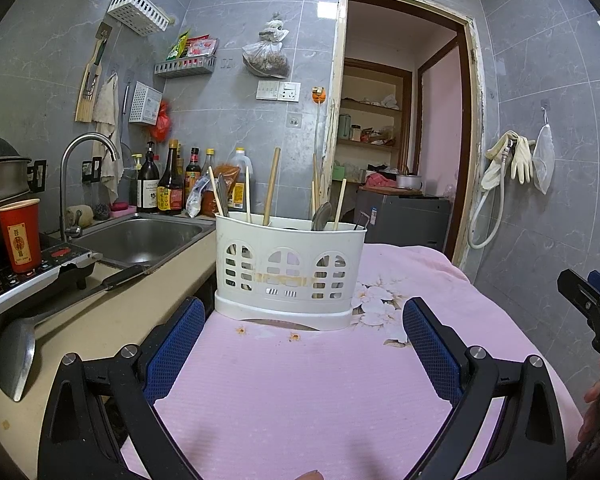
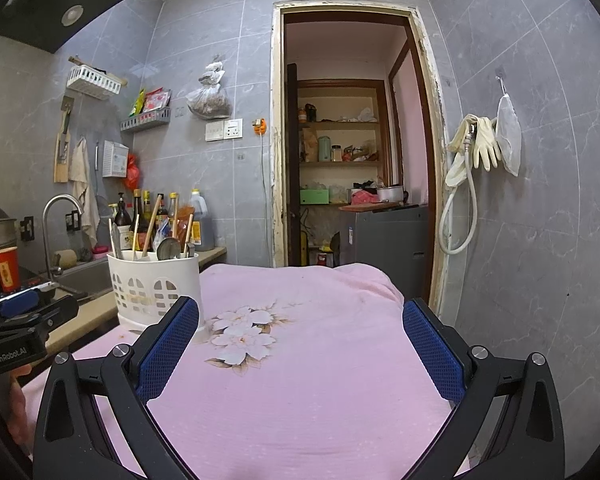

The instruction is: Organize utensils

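A white slotted utensil holder (image 1: 290,270) stands on the pink floral cloth (image 1: 300,380), upright. It holds wooden chopsticks (image 1: 271,186), a metal spoon (image 1: 321,216) and other utensils. My left gripper (image 1: 304,320) is open and empty, just in front of the holder. In the right wrist view the holder (image 2: 154,286) is at the left, beside my left finger pad. My right gripper (image 2: 300,324) is open and empty above the cloth (image 2: 300,360). The left gripper's body (image 2: 20,320) shows at the left edge there.
A beige counter (image 1: 100,320) lies left with a steel sink (image 1: 140,238), tap (image 1: 86,168), sauce bottles (image 1: 170,184), a red cup (image 1: 19,234) on an induction cooker (image 1: 28,280), and a metal spatula (image 1: 16,352). A doorway (image 2: 352,160) opens behind the cloth.
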A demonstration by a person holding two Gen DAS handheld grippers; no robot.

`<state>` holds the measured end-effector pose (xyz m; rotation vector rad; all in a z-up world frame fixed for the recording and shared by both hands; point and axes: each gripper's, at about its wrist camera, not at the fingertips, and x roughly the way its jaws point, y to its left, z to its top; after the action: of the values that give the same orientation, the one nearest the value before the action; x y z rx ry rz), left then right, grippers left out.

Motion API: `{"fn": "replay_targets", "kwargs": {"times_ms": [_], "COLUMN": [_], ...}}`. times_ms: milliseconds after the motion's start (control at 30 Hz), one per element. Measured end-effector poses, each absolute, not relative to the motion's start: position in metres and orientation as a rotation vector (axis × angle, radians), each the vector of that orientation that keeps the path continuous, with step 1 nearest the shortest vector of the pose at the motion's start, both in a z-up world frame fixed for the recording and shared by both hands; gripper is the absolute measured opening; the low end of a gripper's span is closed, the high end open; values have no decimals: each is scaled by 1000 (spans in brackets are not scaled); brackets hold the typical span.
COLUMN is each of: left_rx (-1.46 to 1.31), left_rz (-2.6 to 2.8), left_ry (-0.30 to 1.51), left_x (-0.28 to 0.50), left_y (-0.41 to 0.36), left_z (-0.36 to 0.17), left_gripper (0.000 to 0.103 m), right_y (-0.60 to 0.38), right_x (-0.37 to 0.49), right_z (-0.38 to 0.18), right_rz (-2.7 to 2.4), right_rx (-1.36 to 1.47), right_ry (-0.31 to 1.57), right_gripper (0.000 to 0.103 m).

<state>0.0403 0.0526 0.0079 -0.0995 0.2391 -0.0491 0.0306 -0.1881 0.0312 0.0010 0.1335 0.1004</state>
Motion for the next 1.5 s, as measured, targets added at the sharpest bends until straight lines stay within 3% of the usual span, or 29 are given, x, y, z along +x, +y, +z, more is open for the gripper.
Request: {"fn": "replay_targets", "kwargs": {"times_ms": [1500], "left_rx": [-101], "left_rz": [-52], "left_ry": [242], "left_x": [40], "left_y": [50], "left_z": [8], "left_gripper": [97], "right_y": [-188], "right_x": [26], "right_z": [36], "right_rz": [101], "right_rx": [11], "right_ry": [141], "right_gripper": [103]}}
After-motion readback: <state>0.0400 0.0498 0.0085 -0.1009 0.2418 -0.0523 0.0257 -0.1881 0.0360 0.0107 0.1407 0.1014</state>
